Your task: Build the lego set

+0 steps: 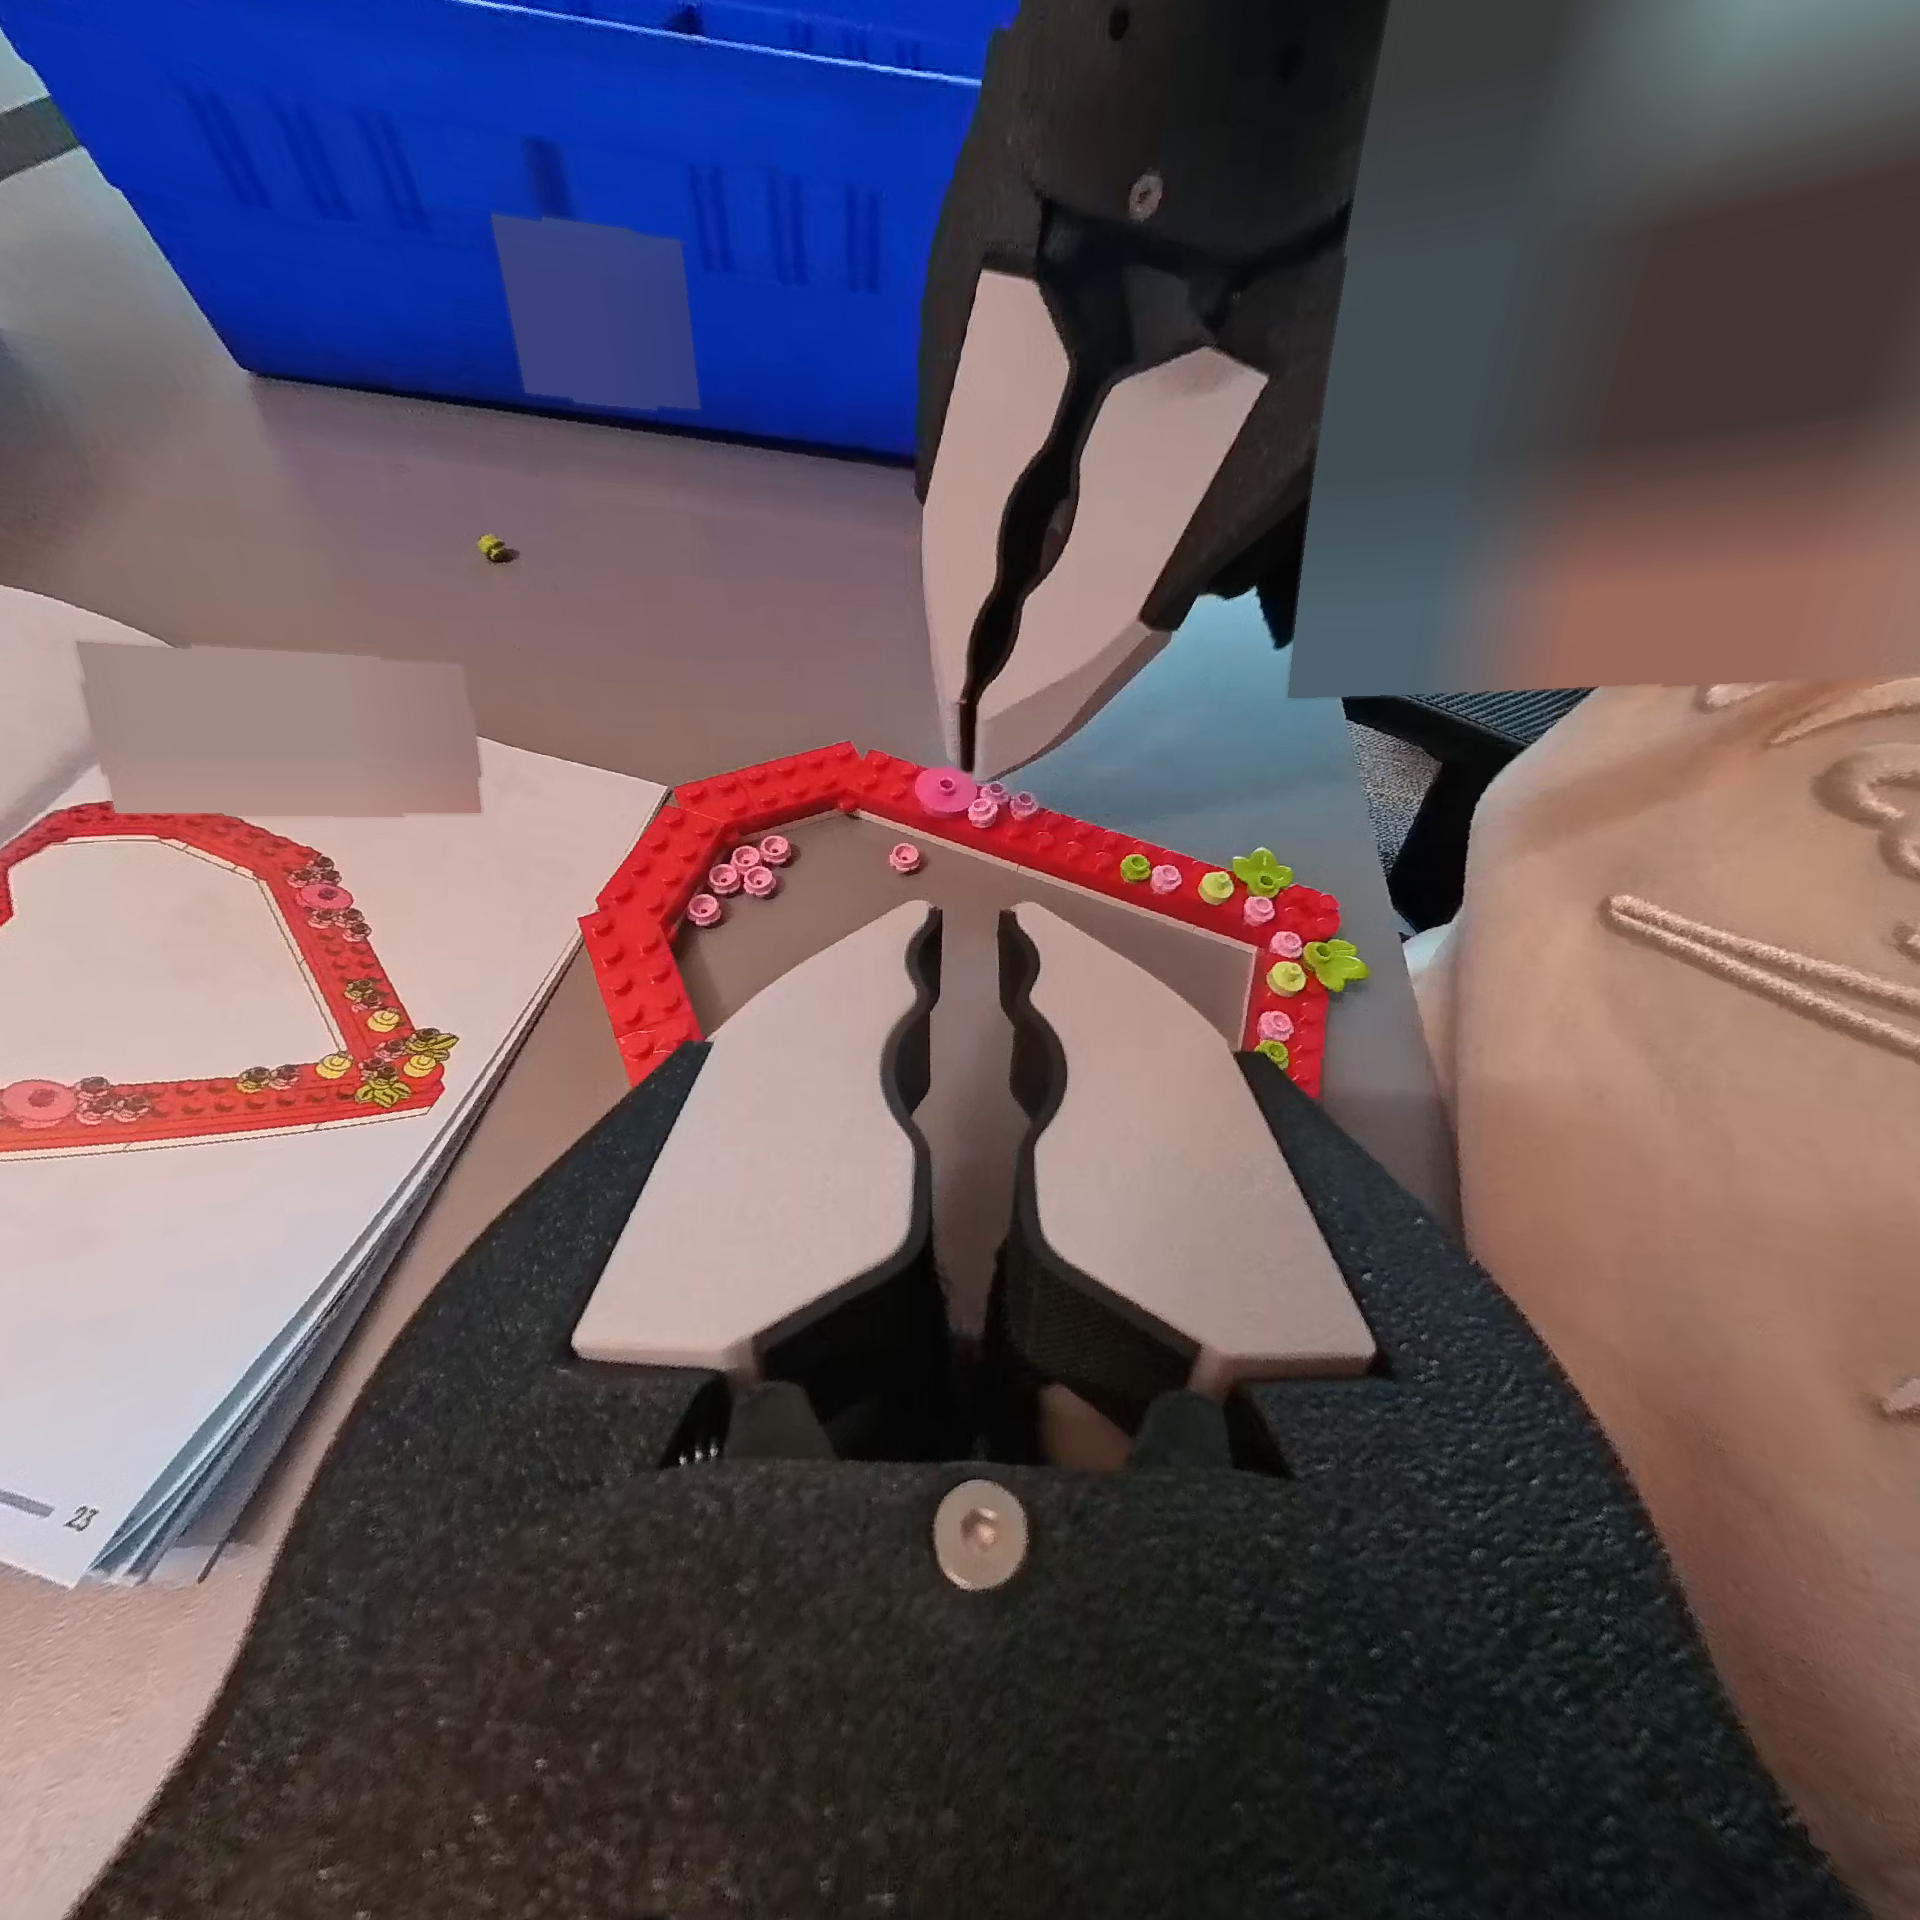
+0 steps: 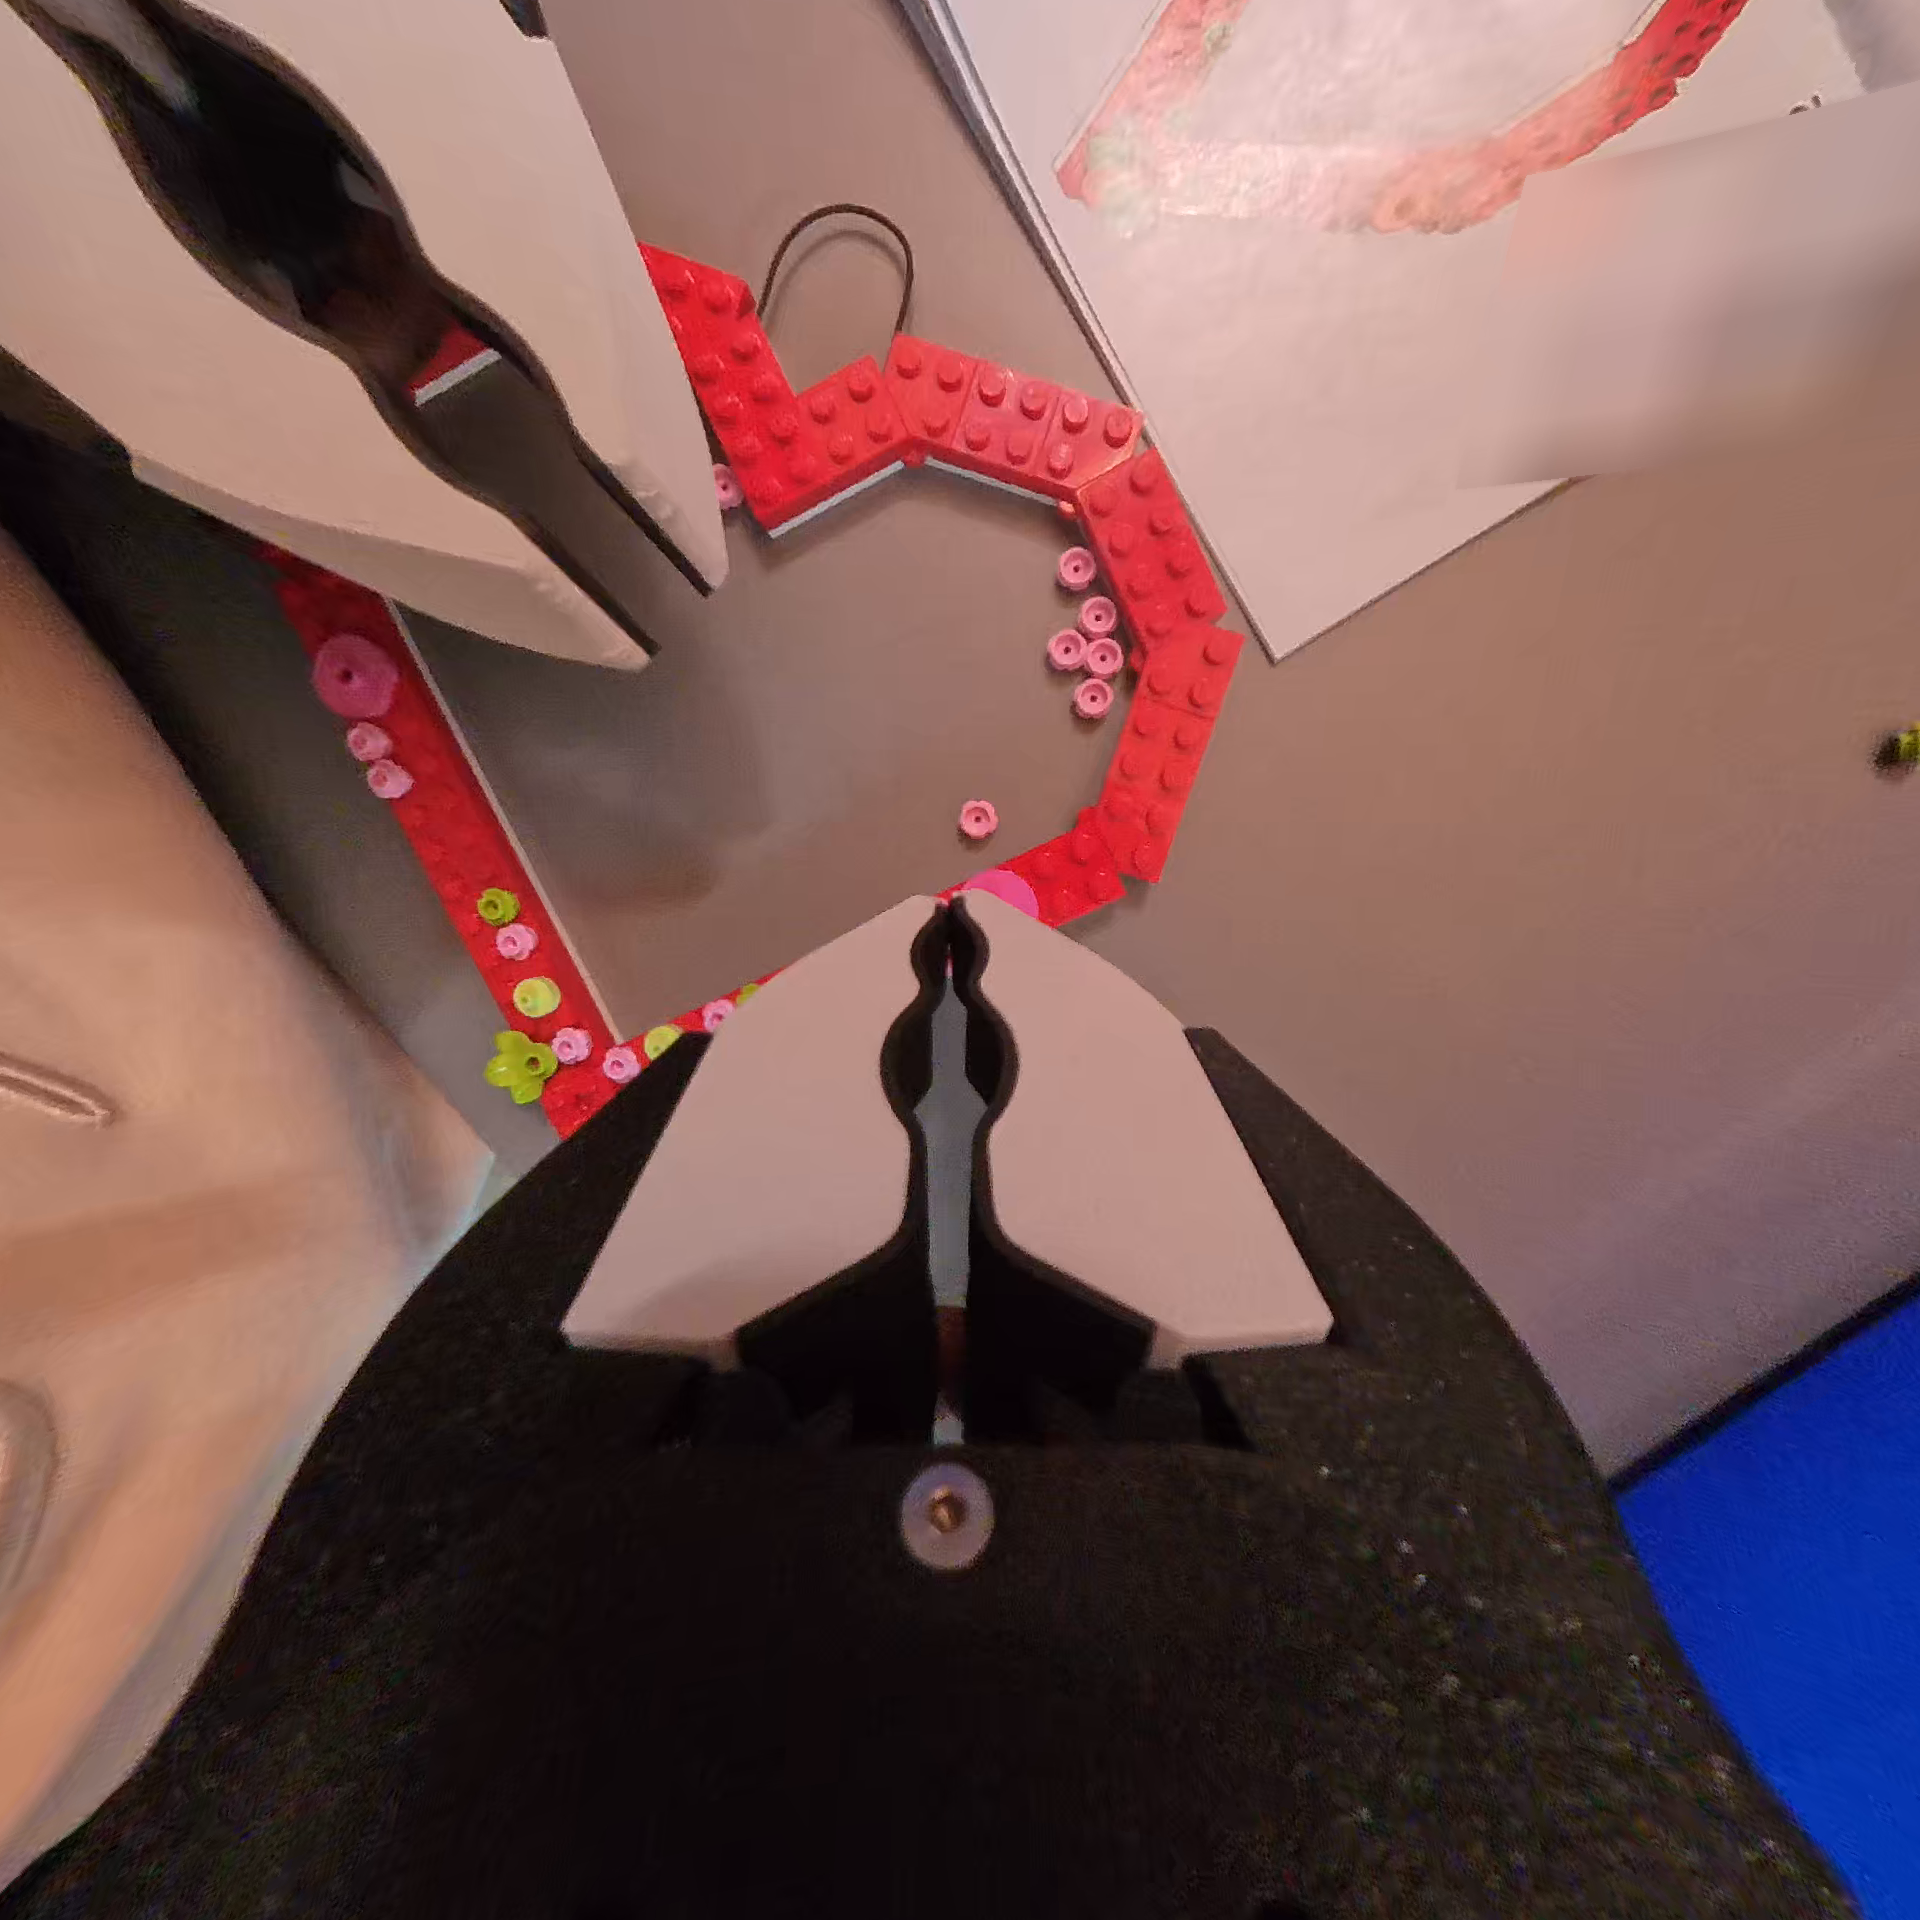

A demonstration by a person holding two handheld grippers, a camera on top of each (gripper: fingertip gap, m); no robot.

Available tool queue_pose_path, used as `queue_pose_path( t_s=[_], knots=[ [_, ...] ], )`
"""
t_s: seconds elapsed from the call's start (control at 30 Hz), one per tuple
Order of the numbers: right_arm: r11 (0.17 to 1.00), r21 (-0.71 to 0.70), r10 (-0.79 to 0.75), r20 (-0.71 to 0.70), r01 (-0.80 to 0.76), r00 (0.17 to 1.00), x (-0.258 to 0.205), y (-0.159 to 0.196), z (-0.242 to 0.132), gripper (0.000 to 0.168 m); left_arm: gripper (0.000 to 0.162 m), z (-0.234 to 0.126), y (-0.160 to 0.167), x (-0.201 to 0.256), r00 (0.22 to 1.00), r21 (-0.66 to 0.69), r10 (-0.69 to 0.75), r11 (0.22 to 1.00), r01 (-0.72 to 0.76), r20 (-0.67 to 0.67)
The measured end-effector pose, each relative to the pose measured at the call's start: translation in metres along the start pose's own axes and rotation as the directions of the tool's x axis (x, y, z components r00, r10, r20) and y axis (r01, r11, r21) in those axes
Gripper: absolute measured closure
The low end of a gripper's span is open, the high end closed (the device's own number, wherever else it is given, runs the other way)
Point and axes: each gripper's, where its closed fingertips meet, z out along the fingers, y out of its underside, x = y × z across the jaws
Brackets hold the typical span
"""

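Note:
A red heart-shaped Lego frame (image 1: 1081,836) lies on the grey table (image 1: 623,623). Pink flower studs and lime leaves (image 1: 1262,871) dot its right side. My left gripper (image 1: 977,912) reaches over the frame's near side and is shut on the frame; a pale strip of it shows between the fingers. In the right wrist view this gripper (image 2: 681,613) straddles the frame (image 2: 1153,540). My right gripper (image 2: 951,906) is shut, tips together. In the left wrist view it (image 1: 966,727) hangs just above a magenta round piece (image 1: 940,787) on the frame's far side. Loose pink studs (image 1: 743,878) lie inside the frame.
An open instruction booklet (image 1: 260,1195) lies left of the frame. A blue crate (image 1: 416,208) stands at the back. A small yellow-green piece (image 1: 496,549) lies on the table. A person's beige garment (image 1: 1662,1143) is close on the right. A black loop (image 2: 836,223) sticks out of the heart's notch. One gripper's finger ends stand about 7 cm off the other's.

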Motion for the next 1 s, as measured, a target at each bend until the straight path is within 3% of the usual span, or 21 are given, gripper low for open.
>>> queue_pose_path(
  t_s=[0.43,1.0],
  knots=[
    [0.996,-0.084,-0.026,-0.002,0.026,1.0,-0.0026,0.0073,0.0076,0.168,0.152,0.0006,0.0014,-0.0007,1.0,-0.006,-0.004,1.0,0.004,-0.001],
    [0.934,-0.249,-0.308,-0.19,0.257,0.932,-0.0041,0.0094,0.008,0.167,0.154,0.0016,0.0047,-0.0072,0.998,-0.022,-0.065,0.998,0.065,0.012]
  ],
)
